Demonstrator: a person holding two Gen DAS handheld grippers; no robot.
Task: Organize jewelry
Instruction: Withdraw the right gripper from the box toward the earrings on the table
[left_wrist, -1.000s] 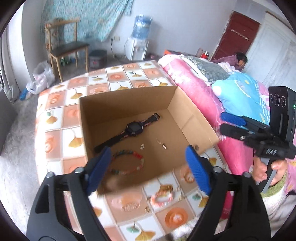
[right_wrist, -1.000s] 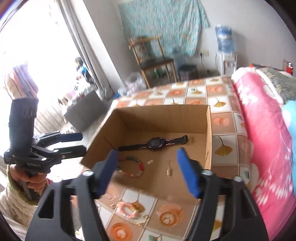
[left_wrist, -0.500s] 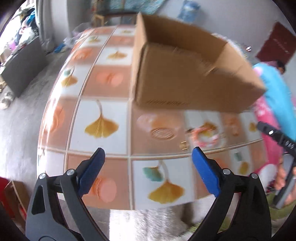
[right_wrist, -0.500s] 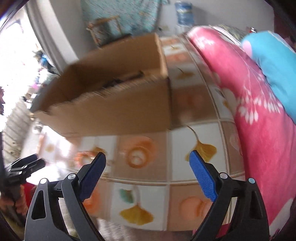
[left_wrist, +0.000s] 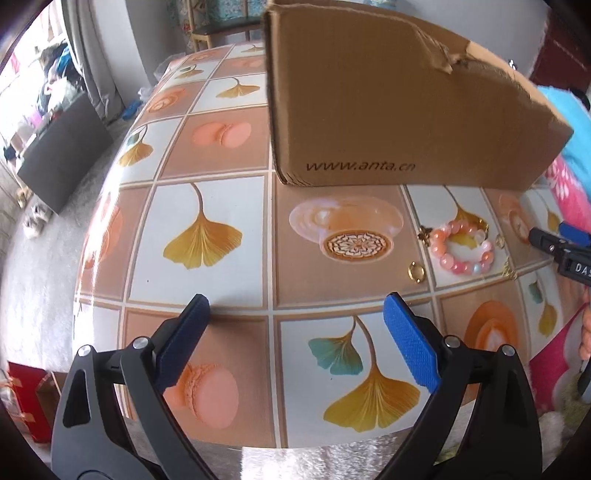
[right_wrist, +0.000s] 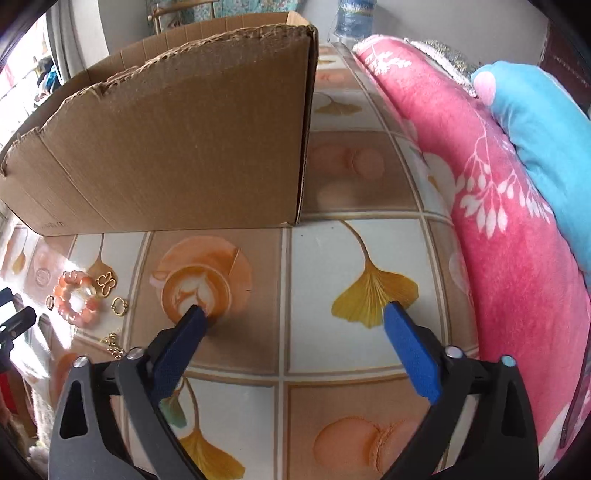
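Left gripper (left_wrist: 295, 310): jaws wide apart with nothing between them, having just been opening; it hangs over bare patterned table (left_wrist: 207, 155), with the jewelry off at its 2 o'clock.
Right gripper (right_wrist: 295, 317): jaws likewise wide and empty, just been opening further; below it only printed tiles, the jewelry away at its 9 o'clock.
Left to sort: a pink bead bracelet (left_wrist: 463, 246) lies on the table in front of the cardboard box (left_wrist: 388, 110), not touching it. Just beside it are small gold pieces: a ring (left_wrist: 416, 272) at the bracelet's 8 o'clock in the left view, and a clover-shaped charm (right_wrist: 106, 283) and another ring (right_wrist: 119, 306) seen from the right view.
Progress: by my reading unfinished; these loose pieces remain outside the box and neither gripper is on any of them yet.
Hidden: the box interior is screened by its near wall in both views, so what already lies inside cannot be told.
Hard to make out: a tiny gold chain or earring (right_wrist: 113, 345) near the table's front edge is too small to identify.
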